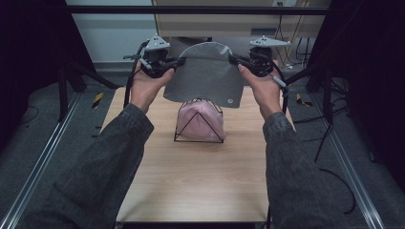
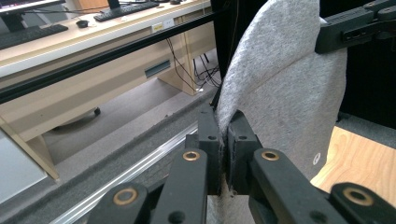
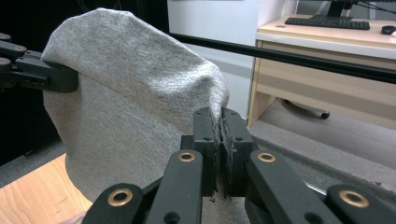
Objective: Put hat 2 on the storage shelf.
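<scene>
Two grey-sleeved forearms come in from the bottom of the high view, spread apart and angled slightly inward, each hand wrapped around a gripper held up at the far edge of the wooden table (image 1: 191, 181). The left gripper (image 1: 179, 62) is clamped tight on the left edge of a grey cloth (image 1: 207, 76); in the left gripper view its two black jaws stand pressed together with the fabric's edge pinched between them (image 2: 223, 140). The right gripper (image 1: 234, 59) is likewise clamped on the cloth's right edge, its jaws squeezed onto a fold of fabric (image 3: 218, 135). The cloth hangs stretched between the two grippers, above the table's far end, its top edge arched and its lower edge draping down just behind a black wire frame (image 1: 199, 125). That frame sits near the middle of the table with a pink cloth (image 1: 200, 121) bundled inside it. A small round mark shows near the grey cloth's lower right corner, too small to read. The hanging cloth hides the table's far edge, and both elbows are cut off by the bottom of the high view.
</scene>
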`<act>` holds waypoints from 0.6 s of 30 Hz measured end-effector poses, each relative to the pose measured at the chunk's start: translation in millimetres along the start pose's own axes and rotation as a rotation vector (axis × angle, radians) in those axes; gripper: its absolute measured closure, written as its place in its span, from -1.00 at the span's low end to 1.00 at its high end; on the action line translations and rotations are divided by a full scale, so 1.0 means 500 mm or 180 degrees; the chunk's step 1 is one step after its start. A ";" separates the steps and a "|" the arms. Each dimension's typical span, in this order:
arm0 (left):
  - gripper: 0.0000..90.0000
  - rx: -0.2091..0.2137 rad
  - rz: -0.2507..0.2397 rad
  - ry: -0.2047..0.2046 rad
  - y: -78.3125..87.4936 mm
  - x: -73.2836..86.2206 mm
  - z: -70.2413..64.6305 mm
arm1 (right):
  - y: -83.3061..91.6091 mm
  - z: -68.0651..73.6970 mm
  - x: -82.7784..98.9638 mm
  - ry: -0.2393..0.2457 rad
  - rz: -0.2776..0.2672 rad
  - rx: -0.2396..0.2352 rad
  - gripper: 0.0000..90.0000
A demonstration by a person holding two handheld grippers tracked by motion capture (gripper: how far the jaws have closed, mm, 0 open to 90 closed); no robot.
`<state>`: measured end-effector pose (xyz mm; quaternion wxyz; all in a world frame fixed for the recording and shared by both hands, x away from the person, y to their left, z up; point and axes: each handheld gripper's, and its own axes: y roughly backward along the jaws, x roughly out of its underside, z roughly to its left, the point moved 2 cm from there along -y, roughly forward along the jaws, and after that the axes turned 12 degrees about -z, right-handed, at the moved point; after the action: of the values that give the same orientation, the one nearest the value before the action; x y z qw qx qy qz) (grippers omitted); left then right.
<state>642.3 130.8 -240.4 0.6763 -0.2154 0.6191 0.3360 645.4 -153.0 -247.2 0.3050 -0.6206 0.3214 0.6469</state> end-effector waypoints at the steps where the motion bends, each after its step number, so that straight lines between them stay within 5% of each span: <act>1: 0.91 0.0003 -0.0012 0.0000 -0.001 0.002 0.003 | -0.003 0.000 0.002 0.0004 0.0009 0.0001 0.92; 18: 0.91 -0.0016 0.0116 0.0039 -0.010 0.065 0.027 | -0.030 0.012 0.050 -0.0012 0.0175 -0.0036 0.92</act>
<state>655.3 143.2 -270.8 0.6657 -0.2078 0.6262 0.3484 652.5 -139.2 -272.8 0.2842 -0.6120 0.3340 0.6581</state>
